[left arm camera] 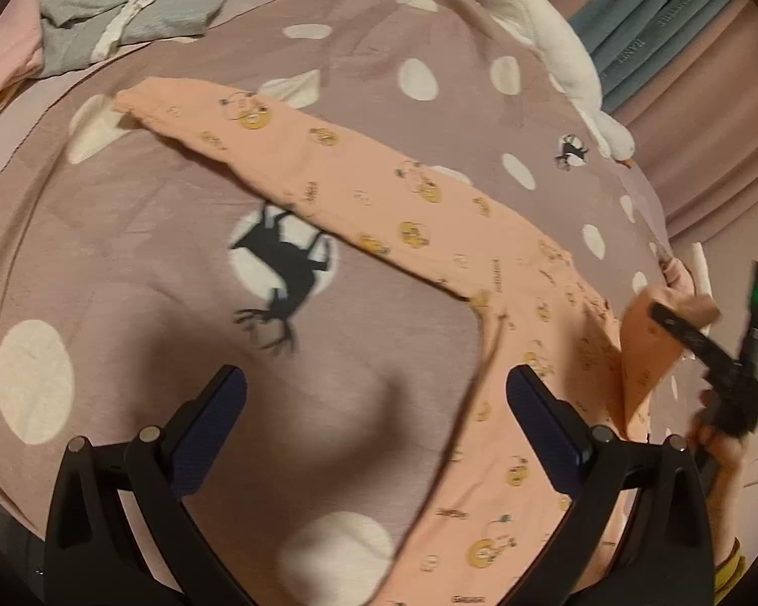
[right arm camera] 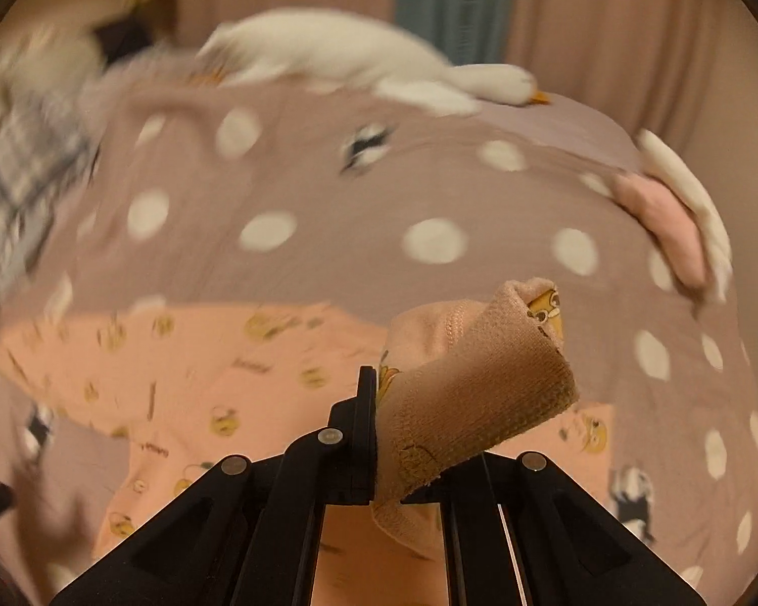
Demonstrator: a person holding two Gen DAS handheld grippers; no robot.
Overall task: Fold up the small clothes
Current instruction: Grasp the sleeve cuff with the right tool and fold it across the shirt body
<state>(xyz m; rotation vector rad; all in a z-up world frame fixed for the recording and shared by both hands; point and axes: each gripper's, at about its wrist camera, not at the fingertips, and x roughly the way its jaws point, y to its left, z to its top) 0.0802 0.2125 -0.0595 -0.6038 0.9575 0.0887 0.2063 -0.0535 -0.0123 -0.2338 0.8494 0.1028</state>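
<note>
**Cuff pinched, fold begins**

While the polka-dot bedspread (left arm camera: 379,50) serves as my folding surface, the peach pyjama trousers (left arm camera: 359,202) lie spread across it, one leg stretching toward the far left. My right gripper (right arm camera: 376,399) is clamped on a ribbed cuff (right arm camera: 480,394), lifted, I judge, for folding; my left gripper (left arm camera: 374,419) hovers open nearby.
</note>
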